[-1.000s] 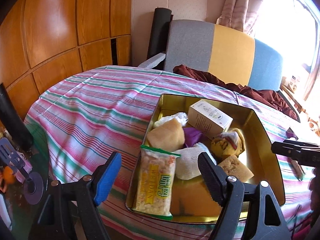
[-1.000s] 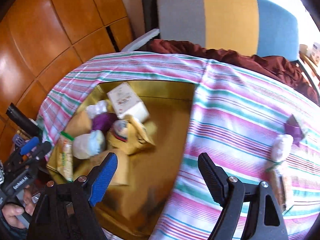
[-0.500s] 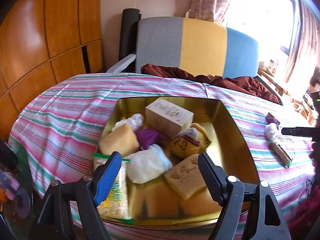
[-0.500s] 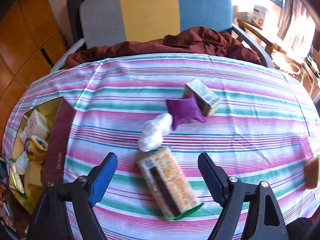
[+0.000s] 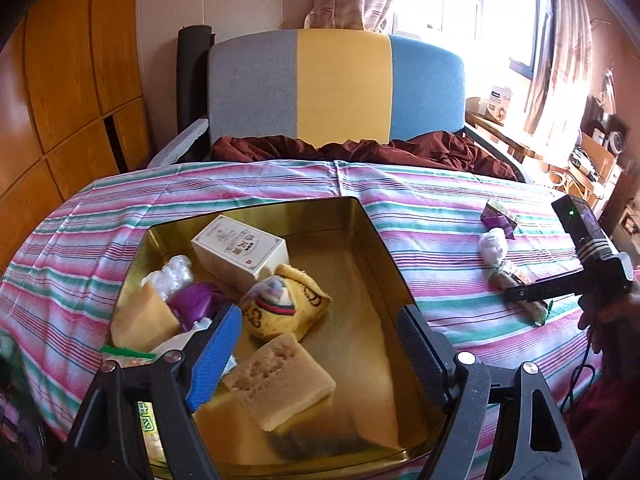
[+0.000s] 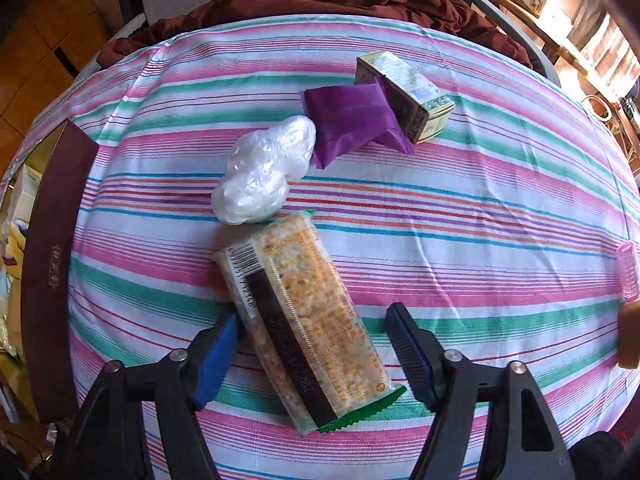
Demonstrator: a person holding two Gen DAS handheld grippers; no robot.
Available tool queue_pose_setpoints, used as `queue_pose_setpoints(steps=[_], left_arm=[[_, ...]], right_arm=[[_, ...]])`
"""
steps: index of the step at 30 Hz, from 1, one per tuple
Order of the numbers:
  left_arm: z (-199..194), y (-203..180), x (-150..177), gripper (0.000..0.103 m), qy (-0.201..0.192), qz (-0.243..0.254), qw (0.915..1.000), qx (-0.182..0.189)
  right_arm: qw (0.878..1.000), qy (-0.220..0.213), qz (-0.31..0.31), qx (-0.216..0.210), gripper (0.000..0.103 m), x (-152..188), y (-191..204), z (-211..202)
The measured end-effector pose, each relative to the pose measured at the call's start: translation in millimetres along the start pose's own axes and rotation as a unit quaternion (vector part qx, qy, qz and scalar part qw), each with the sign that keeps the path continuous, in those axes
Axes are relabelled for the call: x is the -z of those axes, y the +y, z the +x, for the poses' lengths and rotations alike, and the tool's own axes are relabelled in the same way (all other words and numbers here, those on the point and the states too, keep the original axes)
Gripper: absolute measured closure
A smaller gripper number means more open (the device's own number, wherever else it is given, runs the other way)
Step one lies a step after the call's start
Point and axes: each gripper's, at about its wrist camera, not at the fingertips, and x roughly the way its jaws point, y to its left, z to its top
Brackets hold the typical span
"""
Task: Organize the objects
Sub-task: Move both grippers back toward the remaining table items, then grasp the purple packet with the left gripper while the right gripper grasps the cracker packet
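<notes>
A gold tin box [image 5: 372, 240] on the striped tablecloth holds a white carton [image 5: 240, 252], a yellow pouch [image 5: 288, 308], a sponge cake piece [image 5: 280, 384], a purple packet [image 5: 196, 304] and other snacks. My left gripper [image 5: 320, 352] is open and empty above the box. My right gripper [image 6: 312, 356] is open, its jaws on either side of a rice cracker pack [image 6: 304, 328] lying on the cloth. Beyond the pack lie a white plastic bundle [image 6: 264, 172], a purple packet [image 6: 348, 120] and a small green box [image 6: 408, 92]. The right gripper also shows in the left wrist view [image 5: 532, 292].
The tin's dark red outer wall [image 6: 48, 264] stands left of the cracker pack. A pink clip [image 6: 628, 272] lies at the cloth's right edge. A grey, yellow and blue chair [image 5: 336, 84] with maroon cloth [image 5: 360, 148] stands behind the table.
My right gripper has swung from over the box to the loose items and dropped around the cracker pack. My left gripper has turned right and moved in over the box.
</notes>
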Motion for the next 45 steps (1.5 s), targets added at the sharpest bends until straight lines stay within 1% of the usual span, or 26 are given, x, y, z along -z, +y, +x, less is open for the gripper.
queue_pose_setpoints(steps=[1,3,7,9,12,16,21,25,28,31,34,37,38,41,43,45], left_arm=[[2.0,-4.7,-2.4,0.022,0.001,0.004,1.0,0.004],[6.9,-12.3,-8.1,0.022,0.003,0.008,0.9999,0.012],[16.5,-29.8,-23.2,0.022,0.006,0.02,0.9993,0.03],[22.8,-40.7,-32.8,0.022,0.009,0.026,0.9988,0.04],[34.8,-60.5,-47.3,0.022,0.013,0.042,0.9976,0.053],[54.4,-94.9,-67.5,0.022,0.017,0.085,0.9938,0.069],[82.6,-143.4,-91.8,0.022,0.014,0.162,0.9826,0.09],[114.1,-183.0,-103.1,0.022,0.021,0.226,0.967,0.116],[137.1,-209.1,-107.0,0.022,0.021,0.277,0.952,0.128],[158.9,-229.0,-108.2,0.022,0.028,0.317,0.9374,0.142],[177.9,-245.0,-107.9,0.022,0.034,0.346,0.924,0.16],[194.2,-257.2,-105.6,0.023,0.044,0.378,0.908,0.175],[199.2,-261.2,-104.1,0.024,0.045,0.39,0.9032,0.174],[211.5,-272.5,-97.5,0.029,0.064,0.42,0.8851,0.19],[216.7,-280.2,-94.8,0.029,0.064,0.433,0.8784,0.191],[223.2,-287.2,-94.2,0.029,0.068,0.437,0.876,0.193]], right_arm=[[1.0,0.001,0.01,0.005,0.053,0.8,-4.2,-0.5],[1.0,0.004,0.027,0.01,0.053,2.2,-12.4,-1.3],[0.997,0.004,0.065,0.052,0.053,5.3,-29.5,-3.5],[0.994,0.005,0.087,0.064,0.053,6.6,-40.3,-4.5],[0.993,0.008,0.108,0.051,0.053,8.6,-49.6,-4.7],[0.992,0.01,0.112,0.049,0.052,11.1,-51.9,-5.3],[0.992,0.011,0.122,0.038,0.051,15.0,-56.5,-7.0],[0.991,0.011,0.134,0.025,0.049,18.6,-61.3,-9.0],[0.99,0.011,0.136,0.018,0.045,21.2,-62.4,-10.3],[0.99,0.011,0.137,0.013,0.042,24.4,-63.3,-12.1],[0.99,0.01,0.143,0.005,0.04,27.9,-66.1,-14.4],[0.989,0.011,0.145,0.001,0.039,31.1,-67.5,-16.3],[0.989,0.011,0.144,0.0,0.039,32.1,-67.6,-16.8],[0.989,0.011,0.144,-0.002,0.037,35.6,-68.4,-18.8],[0.989,0.012,0.145,-0.003,0.037,38.0,-69.0,-20.1],[0.99,0.013,0.143,-0.002,0.037,40.4,-68.9,-21.1]])
